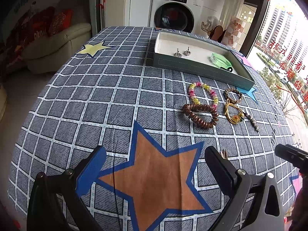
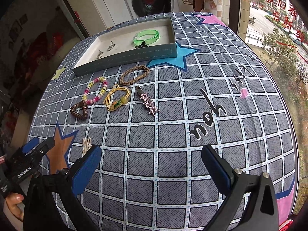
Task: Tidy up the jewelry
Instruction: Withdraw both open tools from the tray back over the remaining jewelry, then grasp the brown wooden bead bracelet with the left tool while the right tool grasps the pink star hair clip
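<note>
Washing machine (image 1: 174, 15) behind star-patterned grid tablecloth (image 1: 107, 100); sofa (image 1: 57, 44) left.

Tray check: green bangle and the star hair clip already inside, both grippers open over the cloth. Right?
Not quite. The tray holds the green bangle and two small silver pieces; the star hair clip lies on the tablecloth, as the right wrist view shows. The left gripper and right gripper are open.

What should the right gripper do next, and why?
Probably reach forward for the star hair clip. The right gripper is open and empty, the clip lies nearest ahead of it on the cloth, and the tray holds only earrings and a green bangle.
</note>
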